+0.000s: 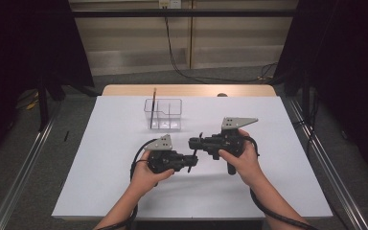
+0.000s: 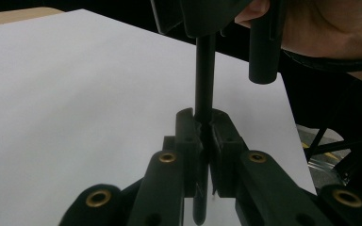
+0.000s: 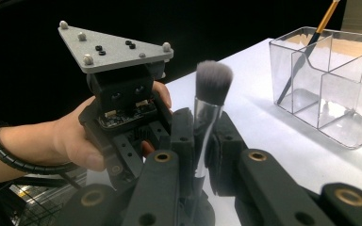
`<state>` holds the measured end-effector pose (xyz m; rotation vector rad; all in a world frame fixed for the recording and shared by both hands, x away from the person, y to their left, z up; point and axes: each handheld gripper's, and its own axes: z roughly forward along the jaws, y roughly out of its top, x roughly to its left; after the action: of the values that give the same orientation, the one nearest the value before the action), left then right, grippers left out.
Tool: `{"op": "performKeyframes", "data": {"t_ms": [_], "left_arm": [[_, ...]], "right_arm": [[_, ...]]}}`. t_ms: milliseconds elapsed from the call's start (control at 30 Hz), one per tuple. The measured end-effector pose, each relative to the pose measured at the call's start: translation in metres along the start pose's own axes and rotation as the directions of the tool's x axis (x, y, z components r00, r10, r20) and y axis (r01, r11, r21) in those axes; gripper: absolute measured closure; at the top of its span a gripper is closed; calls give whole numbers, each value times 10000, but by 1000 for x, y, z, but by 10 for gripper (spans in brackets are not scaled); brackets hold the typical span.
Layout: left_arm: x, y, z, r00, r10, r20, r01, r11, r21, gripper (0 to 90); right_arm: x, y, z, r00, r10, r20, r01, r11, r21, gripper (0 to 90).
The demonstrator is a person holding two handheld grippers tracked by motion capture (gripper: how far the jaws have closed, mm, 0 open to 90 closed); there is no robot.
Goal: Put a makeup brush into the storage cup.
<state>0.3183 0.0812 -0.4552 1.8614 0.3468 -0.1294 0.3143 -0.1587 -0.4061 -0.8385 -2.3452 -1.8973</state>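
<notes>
A makeup brush is held between both grippers over the middle of the white table. My left gripper is shut on its black handle. In the right gripper view, my right gripper is shut on the silver ferrule just below the grey-white bristles. In the high view the left gripper and right gripper meet tip to tip, each held by a hand. The left gripper's grey plate faces the right gripper's camera.
A clear divided organizer stands toward the back of the table, with a thin orange-handled brush leaning in its left compartment. In the right gripper view the organizer sits at the right. Dark curtains and metal rails flank the table.
</notes>
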Motion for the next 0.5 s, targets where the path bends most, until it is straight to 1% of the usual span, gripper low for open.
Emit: {"op": "performKeyframes", "data": {"t_ms": [167, 233, 300, 367, 467, 500], "left_arm": [[0, 0, 1, 10000, 16, 16, -15, 9999, -147, 837], [0, 0, 1, 10000, -8, 12, 8, 9997, -228, 837], [0, 0, 2, 10000, -29, 34, 30, 9996, -276, 838], [0, 0, 2, 10000, -52, 8, 53, 9996, -283, 837], [1, -1, 0, 10000, -44, -74, 41, 9994, -336, 837], [1, -1, 0, 9999, -69, -121, 64, 9993, -380, 837]], "right_arm": [[0, 1, 0, 10000, -31, -30, 31, 10000, -35, 826], [0, 0, 0, 10000, -42, 15, 43, 10000, -45, 799], [0, 0, 0, 10000, -47, 71, 47, 10000, -19, 705], [0, 0, 0, 9999, -72, 116, 72, 10000, -1, 647], [0, 0, -2, 10000, -71, 69, 71, 10000, 35, 485], [0, 0, -3, 9998, -111, 153, 109, 9999, 81, 438]]}}
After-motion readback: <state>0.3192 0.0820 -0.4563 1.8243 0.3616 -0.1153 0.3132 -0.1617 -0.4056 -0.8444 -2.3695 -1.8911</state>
